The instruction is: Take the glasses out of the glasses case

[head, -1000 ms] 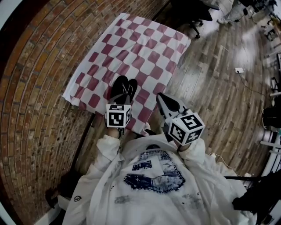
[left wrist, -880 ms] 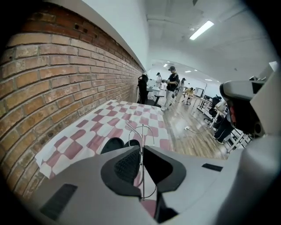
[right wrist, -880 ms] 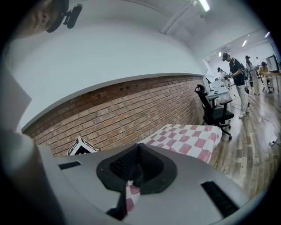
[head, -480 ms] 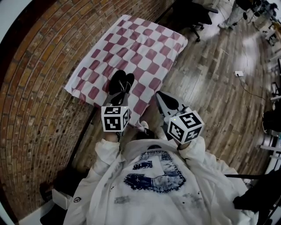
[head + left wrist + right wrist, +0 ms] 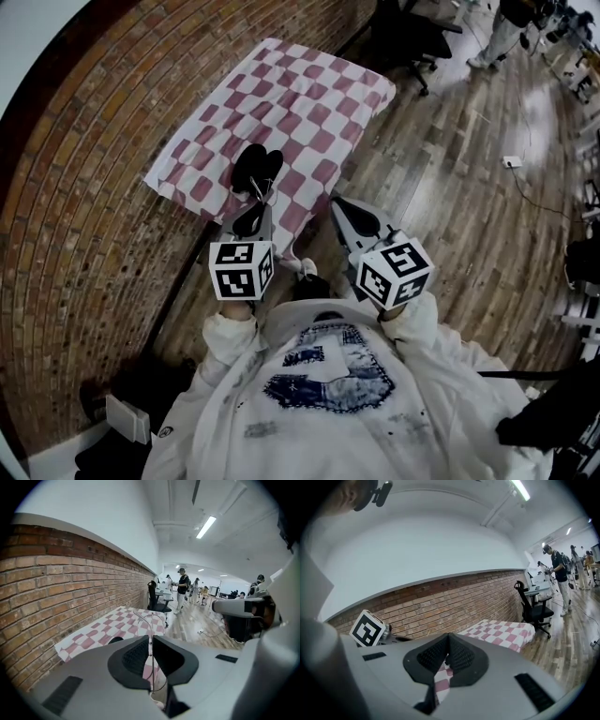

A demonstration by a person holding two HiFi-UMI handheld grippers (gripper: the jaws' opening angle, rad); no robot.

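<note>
An open black glasses case (image 5: 258,169) lies near the front edge of the red-and-white checked table (image 5: 309,103). My left gripper (image 5: 255,217) hangs just short of the case, off the table's edge, toward me. In the left gripper view the left gripper (image 5: 151,641) is shut on the thin wire-framed glasses (image 5: 151,623), which stand up between the pads above the checked cloth (image 5: 117,623). My right gripper (image 5: 352,217) hovers to the right, beside the table corner. In its own view the right gripper (image 5: 449,654) is shut with its pads together and nothing between them.
A brick wall (image 5: 84,187) runs along the table's left side. A black office chair (image 5: 412,37) stands past the table's far end on the wooden floor. A white plug and cable (image 5: 511,161) lie on the floor at right. People stand far back (image 5: 182,585).
The left gripper has drawn back from the case toward me and risen, bringing the glasses along. The case stays on the cloth. The right gripper has shifted a little.
</note>
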